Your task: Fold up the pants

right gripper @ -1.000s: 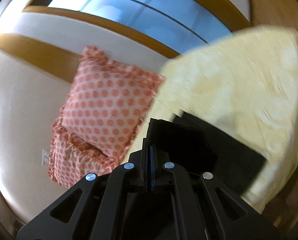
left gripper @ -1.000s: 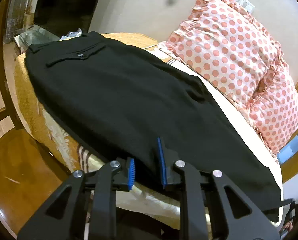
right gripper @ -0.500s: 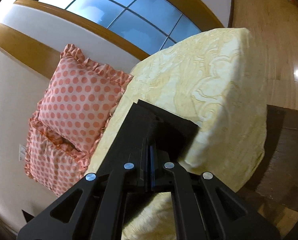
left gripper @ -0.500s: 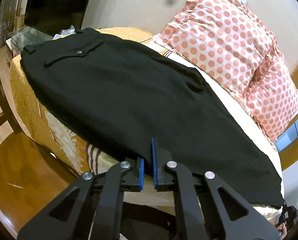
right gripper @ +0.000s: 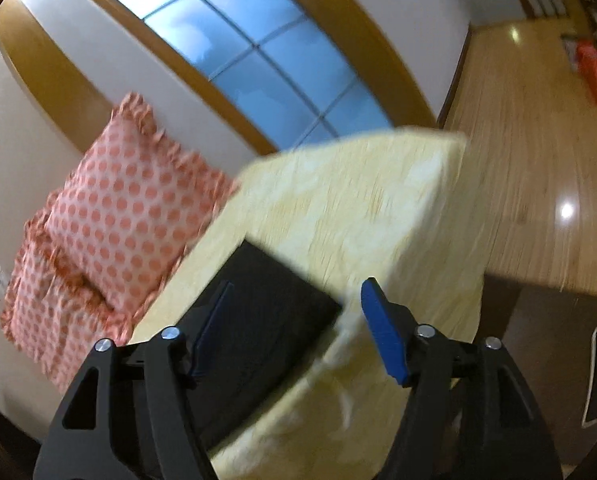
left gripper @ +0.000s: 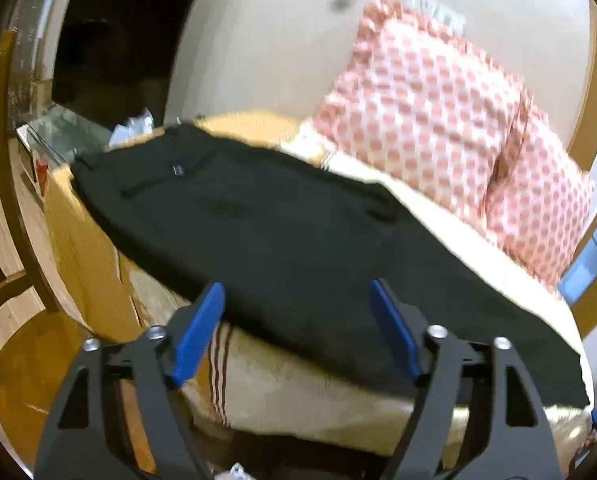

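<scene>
Black pants (left gripper: 282, 236) lie flat along a yellow bed (left gripper: 298, 396), waistband with a back pocket at the far left. My left gripper (left gripper: 298, 332) is open and empty, its blue pads either side of the pants' near edge. In the right wrist view the pants' leg end (right gripper: 258, 320) lies on the bed (right gripper: 378, 216) near its corner. My right gripper (right gripper: 298, 332) is open and empty just in front of that leg end.
Two pink polka-dot pillows (left gripper: 450, 128) lean on the wall behind the bed; they also show in the right wrist view (right gripper: 110, 224). A wooden chair (left gripper: 14, 280) stands at the left. A window (right gripper: 266, 56) and wooden floor (right gripper: 538, 160) lie beyond the bed.
Both grippers have opened wide: the left was nearly shut at the pants' edge, the right was shut on the leg end. Both have drawn back a little.
</scene>
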Tool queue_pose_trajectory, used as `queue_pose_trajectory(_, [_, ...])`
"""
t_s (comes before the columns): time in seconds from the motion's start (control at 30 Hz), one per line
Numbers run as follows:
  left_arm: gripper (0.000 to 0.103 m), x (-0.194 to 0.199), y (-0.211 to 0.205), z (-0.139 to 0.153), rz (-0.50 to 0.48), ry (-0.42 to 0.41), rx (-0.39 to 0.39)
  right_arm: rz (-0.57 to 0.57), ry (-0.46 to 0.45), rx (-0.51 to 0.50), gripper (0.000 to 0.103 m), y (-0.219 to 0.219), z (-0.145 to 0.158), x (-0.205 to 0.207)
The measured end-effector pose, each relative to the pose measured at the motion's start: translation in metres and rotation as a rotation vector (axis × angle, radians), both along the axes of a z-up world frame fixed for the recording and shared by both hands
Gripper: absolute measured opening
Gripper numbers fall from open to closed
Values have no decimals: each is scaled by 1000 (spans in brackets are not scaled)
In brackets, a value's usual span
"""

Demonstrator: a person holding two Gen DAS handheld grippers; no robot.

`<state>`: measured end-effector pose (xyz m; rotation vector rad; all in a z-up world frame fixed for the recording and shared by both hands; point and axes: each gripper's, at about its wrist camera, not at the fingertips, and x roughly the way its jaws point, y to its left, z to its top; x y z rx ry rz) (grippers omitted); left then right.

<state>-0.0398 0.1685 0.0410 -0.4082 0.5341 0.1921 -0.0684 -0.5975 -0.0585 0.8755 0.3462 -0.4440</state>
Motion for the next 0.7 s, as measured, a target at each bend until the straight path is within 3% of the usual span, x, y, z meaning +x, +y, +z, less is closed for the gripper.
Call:
queue_pose_trajectory(0.13, [91, 8, -7, 12, -9, -48, 39, 33, 20, 28, 67, -11, -12, 16])
queue_pose_trajectory(0.37, [96, 48, -35, 0, -88, 5, 128, 172, 38, -49, 60, 30, -14, 21])
queue_pose_trajectory(0.5, [96, 57, -41, -14, -103, 41, 137, 269, -8, -21, 45, 51, -19, 19])
queue_pose_trajectory(0.57, [96, 60, -40, -21, -107, 59, 125, 231, -10, -28, 40, 51, -20, 19])
queue_pose_trajectory(0.67, [96, 60, -35, -28, -111, 78, 109, 170, -49, 54, 35, 37, -26, 20])
queue_pose_trajectory(0.7, [96, 59, -33, -31, -115, 80, 104, 161, -47, 64, 29, 34, -28, 21])
